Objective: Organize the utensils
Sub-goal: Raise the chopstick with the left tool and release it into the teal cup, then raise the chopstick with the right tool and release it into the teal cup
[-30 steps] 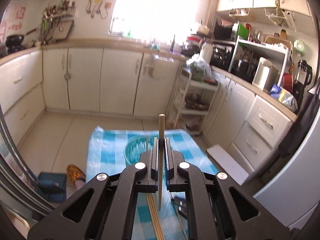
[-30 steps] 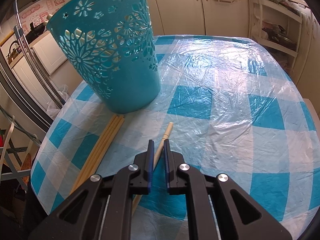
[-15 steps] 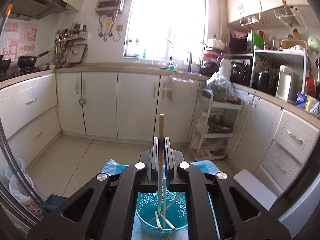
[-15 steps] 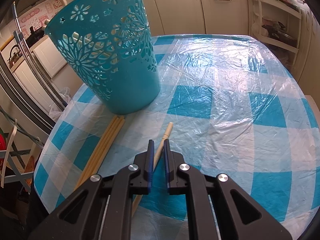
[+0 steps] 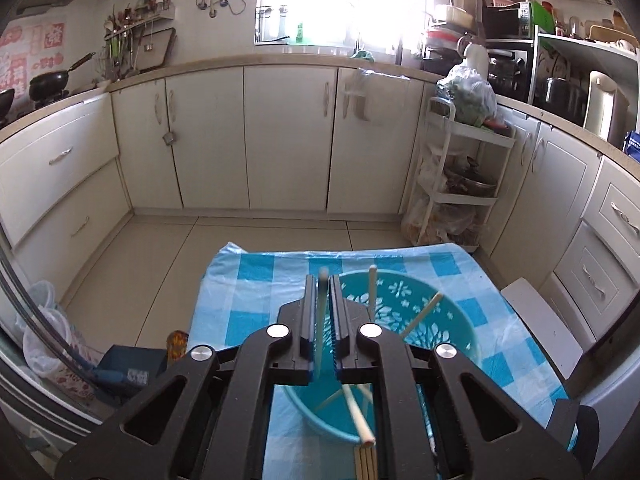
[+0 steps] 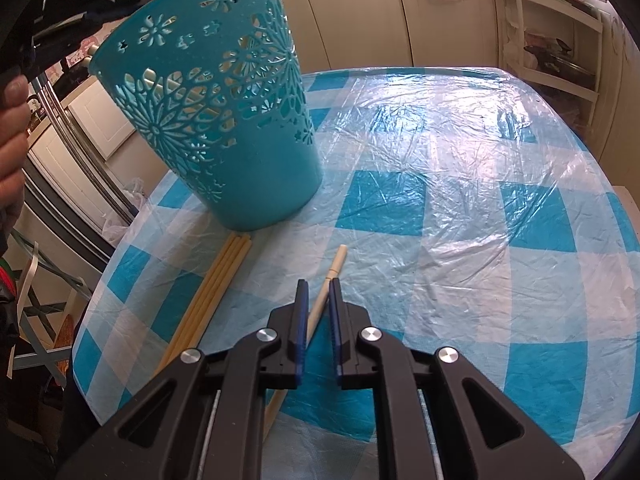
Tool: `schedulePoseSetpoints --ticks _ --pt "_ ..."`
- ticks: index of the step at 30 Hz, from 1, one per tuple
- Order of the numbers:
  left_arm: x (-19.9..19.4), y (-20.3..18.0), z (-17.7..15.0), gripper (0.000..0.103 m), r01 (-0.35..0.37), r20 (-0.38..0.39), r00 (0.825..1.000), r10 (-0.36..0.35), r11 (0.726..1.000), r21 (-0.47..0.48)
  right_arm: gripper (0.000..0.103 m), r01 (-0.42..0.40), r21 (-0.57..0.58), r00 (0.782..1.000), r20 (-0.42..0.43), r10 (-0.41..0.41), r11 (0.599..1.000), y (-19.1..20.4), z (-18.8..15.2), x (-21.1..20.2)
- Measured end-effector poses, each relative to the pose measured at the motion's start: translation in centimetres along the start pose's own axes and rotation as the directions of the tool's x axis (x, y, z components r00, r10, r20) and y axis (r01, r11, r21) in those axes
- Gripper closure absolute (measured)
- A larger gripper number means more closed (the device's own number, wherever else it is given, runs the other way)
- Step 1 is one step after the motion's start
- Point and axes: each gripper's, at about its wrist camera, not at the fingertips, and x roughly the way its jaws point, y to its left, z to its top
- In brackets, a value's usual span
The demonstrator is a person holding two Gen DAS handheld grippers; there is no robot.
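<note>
A teal cut-out basket (image 5: 436, 320) stands on the checked tablecloth and holds several pale chopsticks (image 5: 372, 288). Directly above its near rim is my left gripper (image 5: 323, 280). Its jaws are opening, and a blurred chopstick (image 5: 319, 320) hangs loose between them with a gap on each side. In the right wrist view the basket (image 6: 224, 120) is at the upper left. My right gripper (image 6: 318, 284) sits low over the cloth, its jaws opening slightly. A single chopstick (image 6: 337, 262) lies between them untouched.
A bundle of yellow chopsticks (image 6: 212, 292) lies on the cloth by the basket's base, left of my right gripper. The table (image 6: 460, 168) is wrapped in crinkled plastic. A person's hand (image 6: 12, 140) shows at the left edge. White cabinets and a storage trolley (image 5: 460, 184) stand beyond.
My left gripper has come down over the basket, and its chopstick has slid lower between the parting jaws. The right gripper has stayed over its chopstick. A hand has entered the right view.
</note>
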Motion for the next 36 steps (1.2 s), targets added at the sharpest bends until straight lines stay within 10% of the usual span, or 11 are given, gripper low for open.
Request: schedulePoseSetpoints --ticks 4,11,19,36 --pt "-1.4 0.9 -1.4 0.055 -0.018 0.007 1.000 0.018 0.999 -0.026 0.087 -0.001 -0.016 1.000 0.000 0.001 1.000 0.5 -0.1 0.1" --pt "-5.6 4.5 -5.7 0.041 -0.059 0.010 0.998 0.061 0.990 -0.125 0.081 0.085 -0.112 0.996 0.006 -0.085 0.990 2.7 -0.5 0.2" --pt "-4.9 8.0 -11.1 0.036 -0.092 -0.113 0.991 0.069 0.973 -0.212 0.092 0.075 -0.296 0.996 -0.029 -0.087 0.952 4.2 -0.8 0.4" --pt "2.4 5.4 -16.6 0.032 -0.125 -0.264 0.959 0.100 0.989 -0.080 0.096 0.087 -0.147 0.990 -0.098 -0.102 0.985 3.3 -0.3 0.3"
